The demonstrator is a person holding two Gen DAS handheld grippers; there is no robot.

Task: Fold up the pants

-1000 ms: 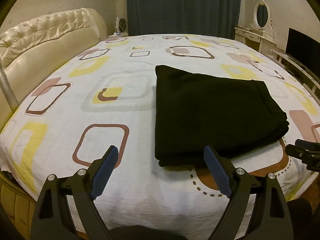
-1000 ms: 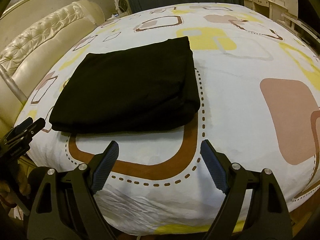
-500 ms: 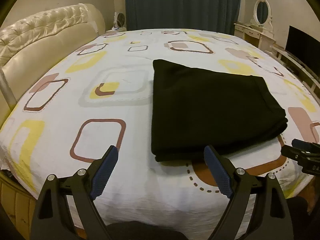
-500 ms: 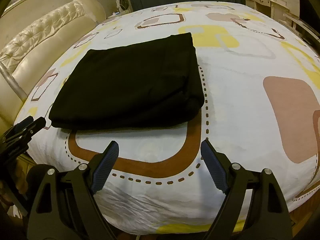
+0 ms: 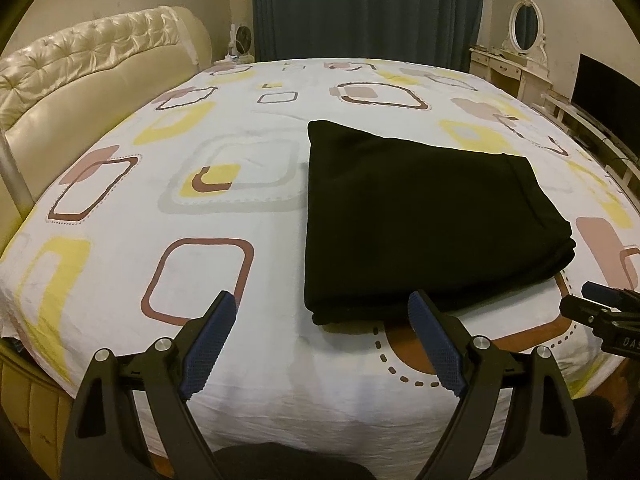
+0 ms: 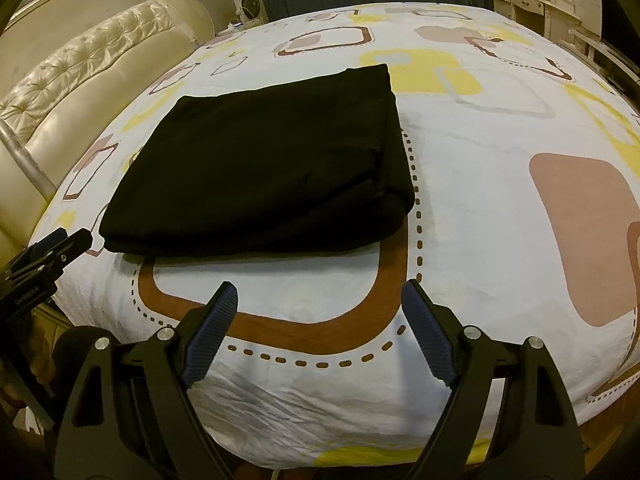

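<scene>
Black pants (image 5: 420, 216) are found folded into a flat, roughly rectangular stack of several layers. They are laid near the front edge of the patterned bed sheet (image 5: 200, 264), with layered edges visible along the near side.

One pair of black pants (image 5: 424, 216) (folded), one bed (image 5: 120, 208), two grippers: left gripper (image 5: 322, 340), right gripper (image 6: 316, 328), one mirror (image 5: 525, 28), one fan (image 5: 242, 36).
</scene>
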